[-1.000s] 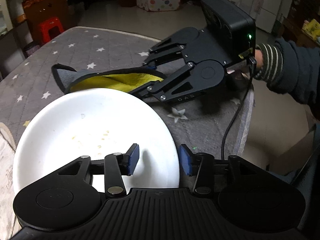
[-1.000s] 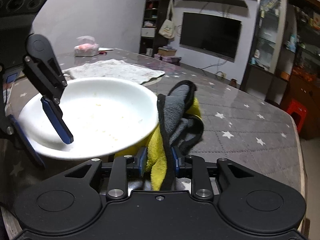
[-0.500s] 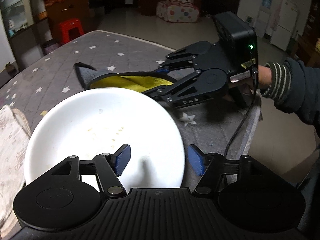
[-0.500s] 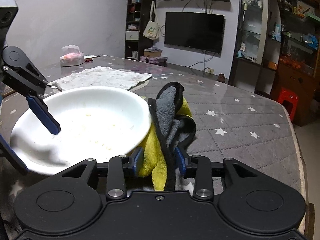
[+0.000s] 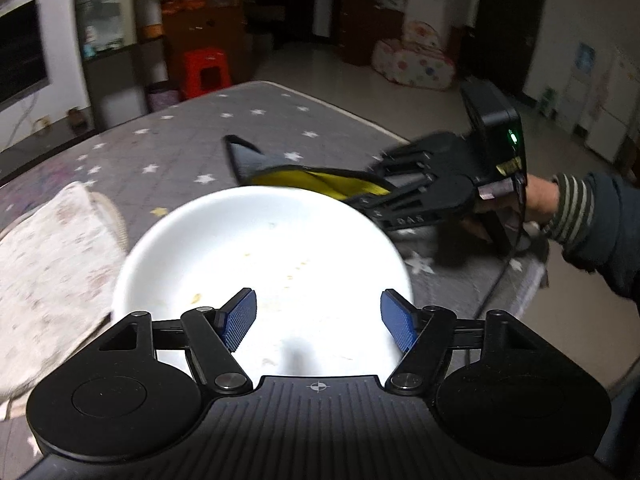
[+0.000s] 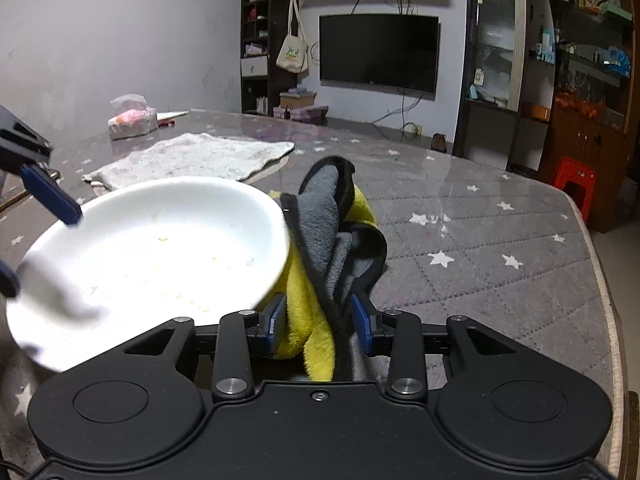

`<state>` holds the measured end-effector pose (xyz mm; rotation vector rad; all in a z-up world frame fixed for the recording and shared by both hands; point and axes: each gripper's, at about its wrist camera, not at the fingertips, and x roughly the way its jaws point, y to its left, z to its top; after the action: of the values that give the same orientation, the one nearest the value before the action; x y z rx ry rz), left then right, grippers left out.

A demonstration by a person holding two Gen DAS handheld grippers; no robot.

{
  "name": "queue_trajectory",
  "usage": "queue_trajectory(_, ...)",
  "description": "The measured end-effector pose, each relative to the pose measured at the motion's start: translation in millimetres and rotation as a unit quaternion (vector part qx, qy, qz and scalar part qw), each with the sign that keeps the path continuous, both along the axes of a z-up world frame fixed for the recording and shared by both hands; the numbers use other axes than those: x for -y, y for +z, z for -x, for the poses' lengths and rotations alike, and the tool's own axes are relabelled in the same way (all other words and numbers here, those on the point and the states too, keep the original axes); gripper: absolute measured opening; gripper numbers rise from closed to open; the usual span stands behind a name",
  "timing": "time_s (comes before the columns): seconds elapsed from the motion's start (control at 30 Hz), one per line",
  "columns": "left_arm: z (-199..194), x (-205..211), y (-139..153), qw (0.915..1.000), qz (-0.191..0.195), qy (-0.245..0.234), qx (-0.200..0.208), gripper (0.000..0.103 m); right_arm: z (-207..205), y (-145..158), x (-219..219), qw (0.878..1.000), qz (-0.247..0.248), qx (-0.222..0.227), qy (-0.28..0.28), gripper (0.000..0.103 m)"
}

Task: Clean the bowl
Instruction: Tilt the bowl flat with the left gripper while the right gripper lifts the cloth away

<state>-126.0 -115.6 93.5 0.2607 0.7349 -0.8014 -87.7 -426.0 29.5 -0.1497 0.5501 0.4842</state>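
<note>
right gripper (image 6: 318,320) closing on cloth (image 6: 320,248), bowl (image 5: 260,256) beside

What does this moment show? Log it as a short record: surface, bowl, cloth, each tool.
surface: grey star-patterned table cover
bowl: white bowl, yellowish crumbs inside, resting on the table
cloth: grey and yellow cloth, beside the bowl's rim
left tool: left tool, jaws opening either side of the bowl's near rim, pads not pressing
right tool: right tool, jaws closing on the cloth
other: pale patterned towel beyond the bowl
</note>
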Motion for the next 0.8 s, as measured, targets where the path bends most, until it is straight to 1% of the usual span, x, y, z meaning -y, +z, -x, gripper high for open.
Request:
queue_trajectory(0.07, -2, -8, 1, 0.9997, 0.005, 0.024, -0.002, 0.071, 0, -1, -2, 1.000, 0.004, -0.003, -0.001, 0.024)
queue_trajectory(0.17, -6, -19, 0, 0.9987, 0.010, 0.050, -0.002, 0.071, 4, 0, -4, 1.000, 0.010, 0.000, -0.007, 0.023)
queue_trajectory(0.33, -11, -34, -1, 0.9961, 0.013, 0.087, 0.004, 0.072, 9, 1, 2, 0.999, 0.020, 0.001, -0.035, 0.022)
queue_trajectory(0.43, -17, -42, -3, 0.9941, 0.017, 0.107, -0.003, 0.073, 15, 1, 12, 0.998, 0.024, -0.001, -0.056, 0.022)
queue_trajectory(0.53, -23, -48, -5, 0.9918, 0.018, 0.126, -0.010, 0.073, 22, 2, 19, 0.997, 0.031, 0.000, -0.066, 0.022)
queue_trajectory(0.63, -25, -51, -8, 0.9898, 0.021, 0.140, -0.018, 0.073, 27, 5, 22, 0.997, 0.031, 0.003, -0.068, 0.028)
queue_trajectory(0.67, -25, -52, -9, 0.9893, 0.021, 0.143, -0.019, 0.073, 30, 6, 21, 0.997, 0.036, 0.008, -0.069, 0.033)
queue_trajectory(0.73, -25, -52, -10, 0.9886, 0.020, 0.148, -0.020, 0.074, 31, 8, 20, 0.997, 0.041, 0.014, -0.068, 0.038)
queue_trajectory(0.8, -25, -53, -11, 0.9880, 0.021, 0.151, -0.023, 0.074, 32, 10, 18, 0.997, 0.045, 0.020, -0.067, 0.040)
